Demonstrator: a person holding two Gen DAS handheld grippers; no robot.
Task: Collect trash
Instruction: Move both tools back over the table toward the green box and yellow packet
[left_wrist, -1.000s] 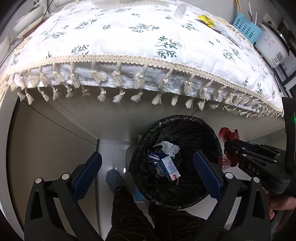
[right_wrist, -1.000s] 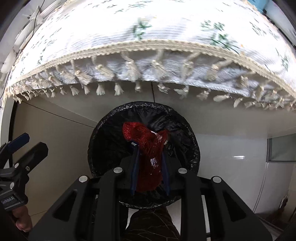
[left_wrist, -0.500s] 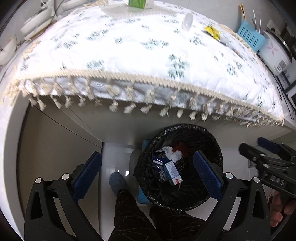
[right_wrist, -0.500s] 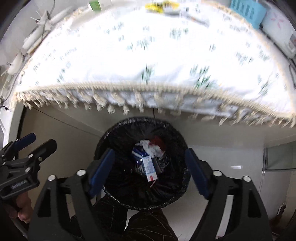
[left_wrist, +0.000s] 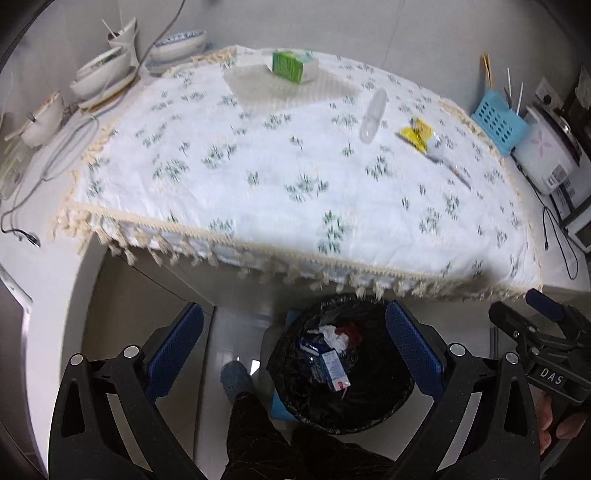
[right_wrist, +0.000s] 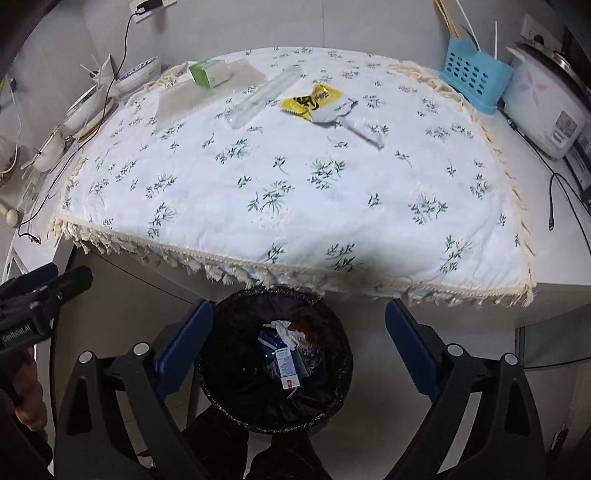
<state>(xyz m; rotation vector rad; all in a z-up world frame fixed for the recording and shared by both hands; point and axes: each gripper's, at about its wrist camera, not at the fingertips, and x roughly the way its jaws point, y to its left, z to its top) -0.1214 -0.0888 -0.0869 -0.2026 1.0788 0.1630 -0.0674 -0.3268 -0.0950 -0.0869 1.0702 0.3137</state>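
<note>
White floral tablecloth with tassel fringe (right_wrist: 295, 206) | yellow crinkled snack wrapper (right_wrist: 312, 101) and clear plastic tube (right_wrist: 264, 99) lie on it | black-lined round trash bin (right_wrist: 275, 360) below its edge holds cartons | your left gripper (left_wrist: 293, 354) and right gripper (right_wrist: 299, 349): both spread wide, empty

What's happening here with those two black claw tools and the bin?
A person is clearing trash from a table, holding a gripper in each hand. Both the left gripper and the right gripper are open and empty above the black-lined trash bin, which holds a small carton and crumpled paper. A yellow wrapper and a clear plastic tube remain on the tablecloth.
</note>
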